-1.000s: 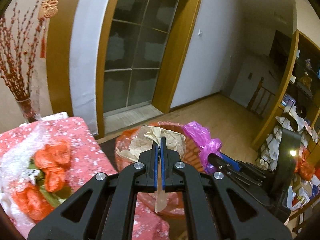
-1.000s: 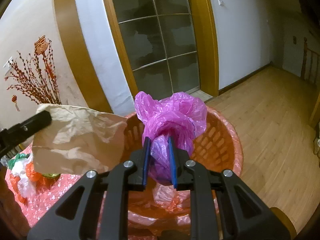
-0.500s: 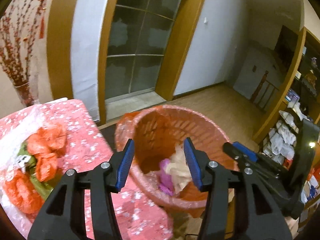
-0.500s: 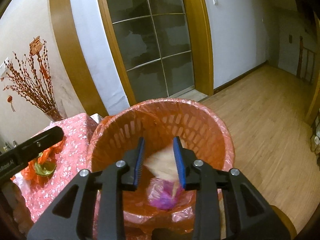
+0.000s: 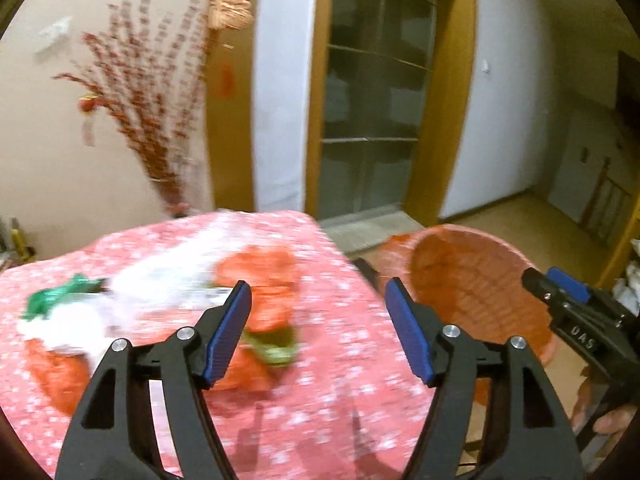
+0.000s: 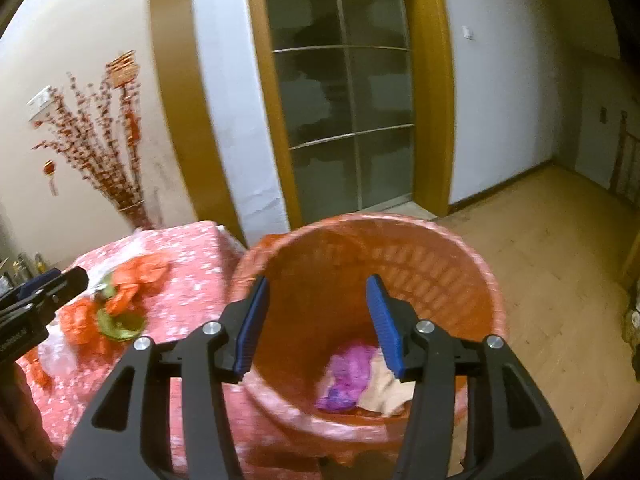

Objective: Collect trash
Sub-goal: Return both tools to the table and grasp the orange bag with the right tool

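A: Your left gripper [image 5: 318, 320] is above the table [image 5: 320, 380], jaws opening with nothing between them. The trash still to pick up, orange bags [image 5: 260, 276], a green scrap [image 5: 52, 296] and white plastic [image 5: 160, 284], lies blurred on the red cloth.

B: And your right gripper [image 6: 316, 320]?

A: It hangs over the orange basket [image 6: 460, 256] just beside the table, jaws opening and empty. A purple bag [image 6: 346, 380] and brown paper [image 6: 380, 390] lie at the basket's bottom.

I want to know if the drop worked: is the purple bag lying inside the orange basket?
Yes, the right wrist view shows the purple bag at the bottom of the orange basket, beside a beige paper.
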A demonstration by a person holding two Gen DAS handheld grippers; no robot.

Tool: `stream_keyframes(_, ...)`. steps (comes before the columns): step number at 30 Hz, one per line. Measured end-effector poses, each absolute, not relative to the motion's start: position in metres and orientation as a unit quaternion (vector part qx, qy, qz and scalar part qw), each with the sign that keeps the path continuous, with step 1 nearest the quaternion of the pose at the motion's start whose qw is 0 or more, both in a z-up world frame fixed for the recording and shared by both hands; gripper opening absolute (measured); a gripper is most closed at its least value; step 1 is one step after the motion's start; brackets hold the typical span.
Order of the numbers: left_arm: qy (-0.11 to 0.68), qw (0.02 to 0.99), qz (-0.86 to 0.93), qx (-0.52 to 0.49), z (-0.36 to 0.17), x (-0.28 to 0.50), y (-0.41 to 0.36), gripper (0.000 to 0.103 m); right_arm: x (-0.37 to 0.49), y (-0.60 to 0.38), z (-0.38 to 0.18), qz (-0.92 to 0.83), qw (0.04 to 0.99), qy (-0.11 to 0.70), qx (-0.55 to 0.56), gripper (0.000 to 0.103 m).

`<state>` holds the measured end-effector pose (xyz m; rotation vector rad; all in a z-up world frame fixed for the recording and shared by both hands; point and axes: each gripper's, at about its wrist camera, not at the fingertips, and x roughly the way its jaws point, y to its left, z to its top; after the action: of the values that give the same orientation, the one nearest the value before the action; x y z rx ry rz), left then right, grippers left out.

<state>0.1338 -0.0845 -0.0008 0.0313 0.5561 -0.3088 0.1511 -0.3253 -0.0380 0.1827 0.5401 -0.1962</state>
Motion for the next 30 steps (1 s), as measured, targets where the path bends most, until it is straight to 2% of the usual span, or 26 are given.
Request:
stream_keyframes(9,0.236,0.971,-0.04,0.028,0.0,0.114,-0.009,0.076,0.169,-0.26,-0.037,-0.026,0.959,0.276,0.065,0.053)
stream_keyframes(21,0.256,0.964,0.062,-0.015,-0.025,0.105,0.08,0.076,0.193,-0.183,-0.043,0.071,0.951,0.297,0.052,0.053)
stream_keyframes(30,0.262,0.962,0.073,-0.027,-0.032,0.104,0.098,0.076,0.212,-0.133,-0.055,0.127,0.937,0.324,0.029,0.04)
